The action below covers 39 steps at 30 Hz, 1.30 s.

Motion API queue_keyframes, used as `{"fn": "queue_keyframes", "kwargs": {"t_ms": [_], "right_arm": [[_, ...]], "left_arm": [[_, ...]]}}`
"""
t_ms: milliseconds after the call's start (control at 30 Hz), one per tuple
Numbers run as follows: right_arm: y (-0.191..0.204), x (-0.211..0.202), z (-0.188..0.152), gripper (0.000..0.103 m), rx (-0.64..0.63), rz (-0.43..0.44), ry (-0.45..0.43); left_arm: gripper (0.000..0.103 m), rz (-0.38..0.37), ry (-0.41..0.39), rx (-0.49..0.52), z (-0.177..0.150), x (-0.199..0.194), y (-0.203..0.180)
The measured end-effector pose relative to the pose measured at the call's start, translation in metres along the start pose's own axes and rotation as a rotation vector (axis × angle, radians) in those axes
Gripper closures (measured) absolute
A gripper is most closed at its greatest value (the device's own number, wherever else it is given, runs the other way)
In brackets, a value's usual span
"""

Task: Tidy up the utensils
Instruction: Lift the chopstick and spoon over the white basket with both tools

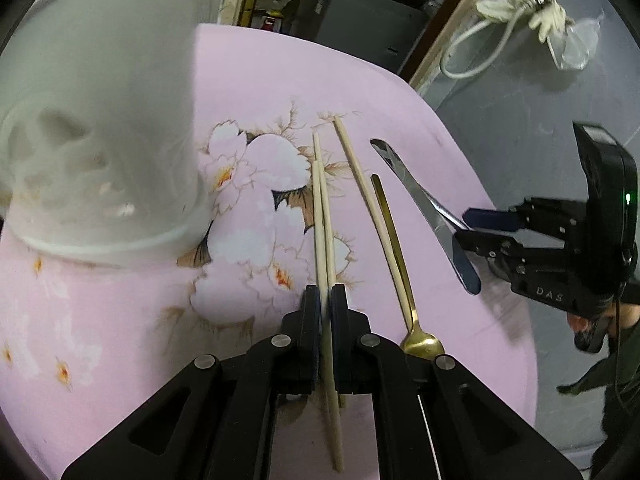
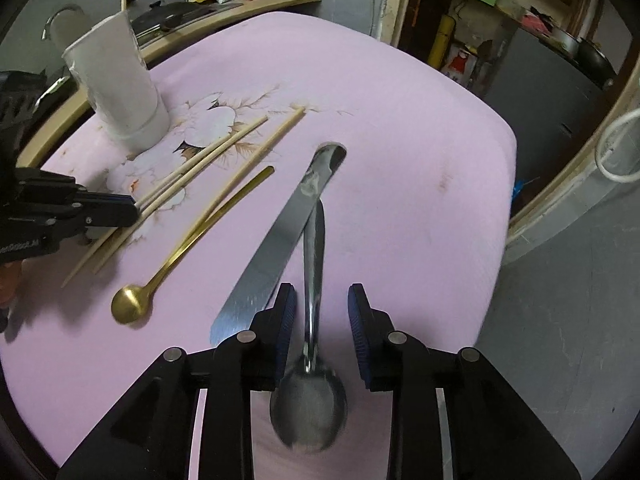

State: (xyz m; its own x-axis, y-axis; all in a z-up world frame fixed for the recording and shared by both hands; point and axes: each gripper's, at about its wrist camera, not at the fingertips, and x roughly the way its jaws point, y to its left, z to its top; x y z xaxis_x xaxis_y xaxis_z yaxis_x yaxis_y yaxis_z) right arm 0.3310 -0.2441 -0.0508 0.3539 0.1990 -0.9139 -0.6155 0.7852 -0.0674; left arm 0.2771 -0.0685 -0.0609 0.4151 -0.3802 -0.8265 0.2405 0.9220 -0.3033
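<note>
Evidently little is sorted: the left gripper (image 1: 325,300) pinches one chopstick (image 1: 329,352), the right gripper (image 2: 322,308) stands parted around the steel spoon (image 2: 310,400), while knife (image 2: 272,248), gold spoon (image 2: 132,302) and remaining chopsticks (image 2: 240,168) lie mid-table (image 2: 400,120), the cup (image 2: 120,80) at its far-left edge.

The surface (image 2: 400,128) wears a pink cloth printed with pale flowers. Beyond its far edge stand open wooden shelves (image 2: 520,8) crowded with clutter and dark pans. To the left of those shelves a wooden ledge (image 2: 248,8) carries bottles and packets. The floor (image 2: 568,300) beside the surface is grey. A white cable (image 1: 472,52) lies coiled there, next to a bundle of pale cloth (image 1: 528,8).
</note>
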Motion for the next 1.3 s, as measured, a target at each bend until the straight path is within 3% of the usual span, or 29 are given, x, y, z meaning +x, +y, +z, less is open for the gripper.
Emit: {"fn": "queue_keyframes", "kwargs": {"t_ms": [133,467,500,567,733,833,1133,1300], "right_arm": [[-0.005,0.006,0.005,0.077,0.015,0.033,0.005],[-0.019,0.014,0.012,0.077,0.069,0.101,-0.007],[-0.017,0.014,0.013,0.078,0.065,0.094,-0.007],[-0.012,0.011,0.011,0.094,0.065,0.083,-0.015],[-0.004,0.005,0.001,0.095,0.073,0.054,-0.041],[-0.001,-0.003,-0.006,0.095,0.102,0.045,-0.085],[0.029,-0.064,-0.045,0.095,0.198,-0.066,-0.453],[0.048,-0.088,-0.047,0.095,0.207,-0.116,-0.639]], "left_arm": [[0.096,0.016,0.022,0.025,0.008,0.004,-0.001],[0.099,-0.027,0.045,0.024,0.015,0.015,-0.002],[0.1,-0.024,0.036,0.021,0.014,0.014,-0.002],[0.101,-0.031,0.012,0.016,0.011,0.011,-0.003],[0.101,-0.068,-0.051,0.016,-0.004,-0.005,-0.002],[0.101,-0.085,-0.13,0.024,-0.015,-0.024,-0.003],[0.101,-0.038,-0.412,0.075,-0.041,-0.068,-0.018],[0.101,-0.042,-0.55,0.063,-0.049,-0.09,-0.021]]}}
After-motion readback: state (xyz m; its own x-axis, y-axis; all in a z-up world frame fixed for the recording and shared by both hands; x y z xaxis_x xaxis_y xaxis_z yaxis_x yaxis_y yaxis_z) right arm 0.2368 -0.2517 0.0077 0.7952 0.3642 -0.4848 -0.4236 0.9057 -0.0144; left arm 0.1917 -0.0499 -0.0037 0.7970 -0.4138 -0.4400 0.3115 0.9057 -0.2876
